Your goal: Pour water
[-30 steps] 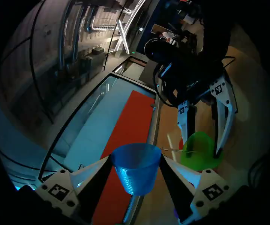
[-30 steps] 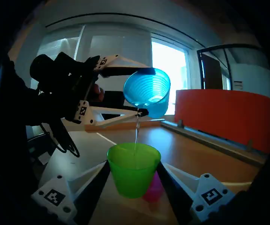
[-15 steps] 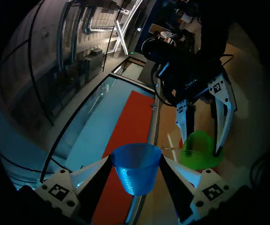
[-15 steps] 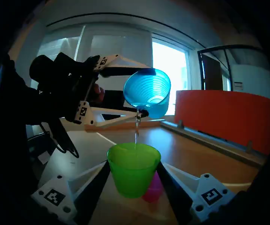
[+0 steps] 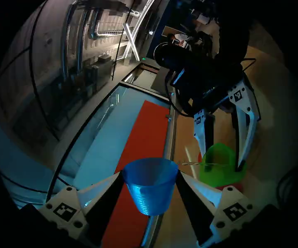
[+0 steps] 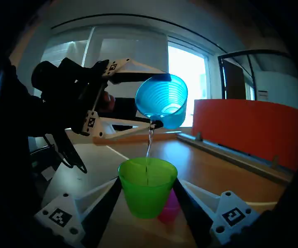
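**While the blue cup tips, water runs into the green one**

Where the right gripper view looks across the scene, the left claw (image 6: 162, 99) sits in the upper middle of the frame. Its two white fingers press on opposite sides of a translucent blue plastic cup (image 6: 165, 95), which is tilted with its mouth toward the camera and its lip low. A thin stream of water (image 6: 149, 144) drops from that lip into a bright green plastic cup (image 6: 147, 196) at the lower middle. The right claw (image 6: 148, 182) pinches this upright green cup, one finger on each side; whether the cup rests on anything cannot be told. Just behind it, at its lower right, a small pink cup (image 6: 170, 210) peeks out. A person's hand (image 6: 106, 101) grips the left claw's dark body at the left of the frame. A wooden tabletop (image 6: 215, 165) stretches behind the cups, with an orange panel (image 6: 252, 124) at the right and a bright window (image 6: 186, 82) behind the blue cup. In the left gripper view the blue cup sits at the lower middle, and the green one is to its right.
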Tool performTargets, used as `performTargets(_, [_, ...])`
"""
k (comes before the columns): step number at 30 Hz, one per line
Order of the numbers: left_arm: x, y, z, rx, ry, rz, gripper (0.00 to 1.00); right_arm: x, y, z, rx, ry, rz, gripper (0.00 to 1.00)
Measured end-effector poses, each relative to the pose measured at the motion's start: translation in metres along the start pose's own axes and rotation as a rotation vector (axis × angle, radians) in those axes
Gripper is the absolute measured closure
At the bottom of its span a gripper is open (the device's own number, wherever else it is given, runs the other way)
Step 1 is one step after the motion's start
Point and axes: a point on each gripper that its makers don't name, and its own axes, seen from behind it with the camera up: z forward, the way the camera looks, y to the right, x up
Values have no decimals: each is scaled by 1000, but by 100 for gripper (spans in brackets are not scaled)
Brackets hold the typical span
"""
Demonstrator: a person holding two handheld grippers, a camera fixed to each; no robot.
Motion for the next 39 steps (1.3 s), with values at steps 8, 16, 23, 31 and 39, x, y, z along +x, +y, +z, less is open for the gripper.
performTargets(8, [0, 2, -1, -3, 2, 7, 13, 0, -1, 1, 1, 0, -1, 10])
performTargets(16, [3, 1, -1, -4, 7, 15, 13, 0, -2, 1, 2, -1, -4, 10])
performTargets(23, [4, 2, -2, -6, 11, 26, 13, 1, -2, 1, 2, 0, -6, 10])
performTargets(31, [5, 3, -3, -8, 16, 41, 13, 0, -2, 1, 3, 0, -7, 10])
performTargets(39, [6, 1, -4, -7, 19, 48, 13, 1, 0, 1, 3, 2, -9, 10])
